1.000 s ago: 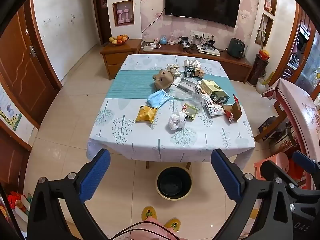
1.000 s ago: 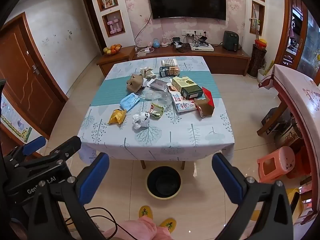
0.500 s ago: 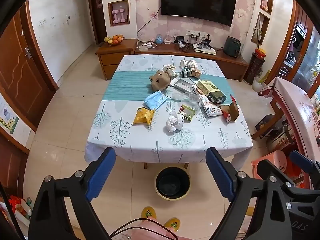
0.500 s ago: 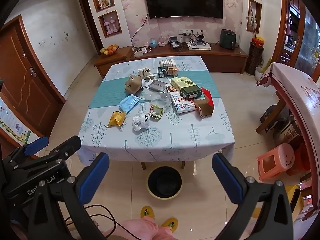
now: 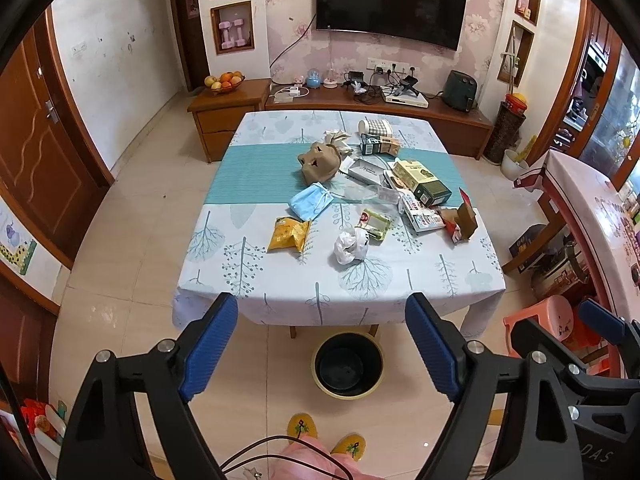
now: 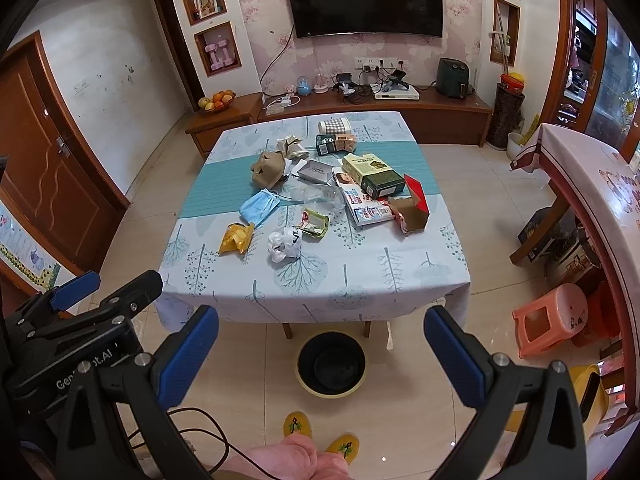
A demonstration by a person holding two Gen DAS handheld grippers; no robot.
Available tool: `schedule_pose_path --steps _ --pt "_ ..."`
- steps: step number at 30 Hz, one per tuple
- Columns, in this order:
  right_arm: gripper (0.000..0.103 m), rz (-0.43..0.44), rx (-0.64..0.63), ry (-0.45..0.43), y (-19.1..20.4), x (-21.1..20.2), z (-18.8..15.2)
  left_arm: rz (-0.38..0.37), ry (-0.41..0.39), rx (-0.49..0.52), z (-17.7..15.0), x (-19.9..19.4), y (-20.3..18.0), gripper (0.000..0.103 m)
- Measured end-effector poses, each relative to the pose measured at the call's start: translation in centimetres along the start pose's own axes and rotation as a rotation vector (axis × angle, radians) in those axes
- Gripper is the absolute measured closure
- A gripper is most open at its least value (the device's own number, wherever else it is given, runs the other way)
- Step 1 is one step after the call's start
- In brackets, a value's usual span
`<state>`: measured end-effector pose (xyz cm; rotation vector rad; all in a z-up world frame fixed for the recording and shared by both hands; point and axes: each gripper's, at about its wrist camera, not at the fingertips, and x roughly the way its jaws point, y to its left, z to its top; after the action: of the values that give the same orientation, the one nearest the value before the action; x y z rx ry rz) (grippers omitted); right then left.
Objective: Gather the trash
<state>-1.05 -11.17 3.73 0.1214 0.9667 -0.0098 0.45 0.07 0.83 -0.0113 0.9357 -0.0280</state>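
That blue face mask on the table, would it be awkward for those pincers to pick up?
Probably a bit. The blue face mask lies flat and limp, so it would likely droop and fold. It looks very light, and its loose ear loops might snag the nearby clear plastic wrapper.

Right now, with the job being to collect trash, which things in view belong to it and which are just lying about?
Belongs to the job:
- yellow snack wrapper
- crumpled white paper
- blue face mask
- crumpled brown bag
- black bin on the floor at the table's near edge

Just lying about:
- fruit bowl
- television
- pink stool
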Motion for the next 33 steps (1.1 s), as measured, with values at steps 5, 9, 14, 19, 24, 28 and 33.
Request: schedule_pose_path --steps 5,9,14,19,24,28,33 --pt "0.000 -0.007 -0.015 -0.013 0.7 -0.3 0.0 0.002 -0.013 -0.007 0.2 -0.6 0.7 0.019" --pt "0.000 -0.015 -0.032 -0.016 1.2 -0.6 -0.1 0.013 -0.018 -0.014 0.2 -0.9 1.0 0.019" --pt "0.000 -0.014 -0.034 -0.023 1.4 -0.7 -0.2 0.009 -0.036 -0.019 0.0 -1.6 1.3 0.019" --pt "0.000 -0.013 -0.036 -0.028 1.4 -1.1 0.0 0.006 -0.038 -0.021 0.0 -1.6 1.4 0.019" --pt "0.000 -0.011 -0.032 -0.038 0.8 -1.7 0.2 0.002 -0.043 -0.013 0.0 -1.9 1.3 0.019" --pt "0.000 -0.007 -0.029 -0.048 0.5 -2.3 0.3 -0.006 -0.046 -0.013 0.0 -2.1 1.0 0.019" --pt "0.000 -0.009 -0.031 -0.049 0.3 -2.7 0.2 -0.015 -0.045 -0.021 -0.1 -2.1 0.6 0.019"
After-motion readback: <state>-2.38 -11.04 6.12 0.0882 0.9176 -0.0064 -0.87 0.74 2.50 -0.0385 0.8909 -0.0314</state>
